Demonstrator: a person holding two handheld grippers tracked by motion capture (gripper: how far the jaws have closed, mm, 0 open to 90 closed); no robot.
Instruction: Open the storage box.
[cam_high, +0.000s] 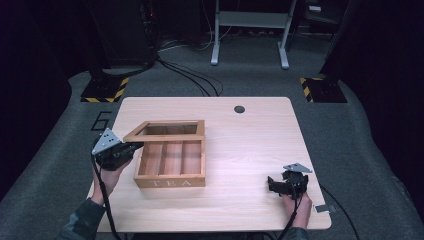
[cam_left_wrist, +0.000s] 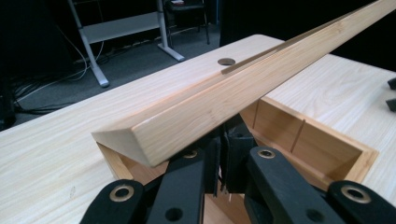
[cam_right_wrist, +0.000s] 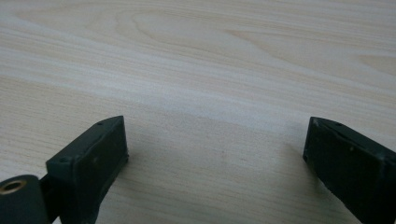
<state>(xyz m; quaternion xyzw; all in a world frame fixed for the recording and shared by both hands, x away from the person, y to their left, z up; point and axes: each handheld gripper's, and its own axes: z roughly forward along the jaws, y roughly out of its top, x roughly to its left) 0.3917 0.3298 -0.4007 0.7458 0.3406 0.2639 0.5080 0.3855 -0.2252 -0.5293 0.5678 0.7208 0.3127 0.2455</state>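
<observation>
A wooden tea box (cam_high: 170, 183) marked TEA stands on the left half of the table, its divided compartments showing. Its frame lid (cam_high: 165, 136) is hinged at the back and hangs part-raised and tilted. My left gripper (cam_high: 134, 147) is at the lid's front left corner. In the left gripper view the lid (cam_left_wrist: 224, 98) slants across just above my left gripper (cam_left_wrist: 223, 140), whose jaws stand close together with their tips tucked under its edge. No wood shows between them. My right gripper (cam_high: 271, 184) rests open near the front right, with bare table between its jaws (cam_right_wrist: 215, 144).
The light wooden table (cam_high: 250, 145) has a round cable hole (cam_high: 239, 109) at the back middle. Grey carpet surrounds the table, with a white desk frame (cam_high: 250, 30), cables and yellow-black striped stand bases beyond. The right gripper's cable trails off the front right edge.
</observation>
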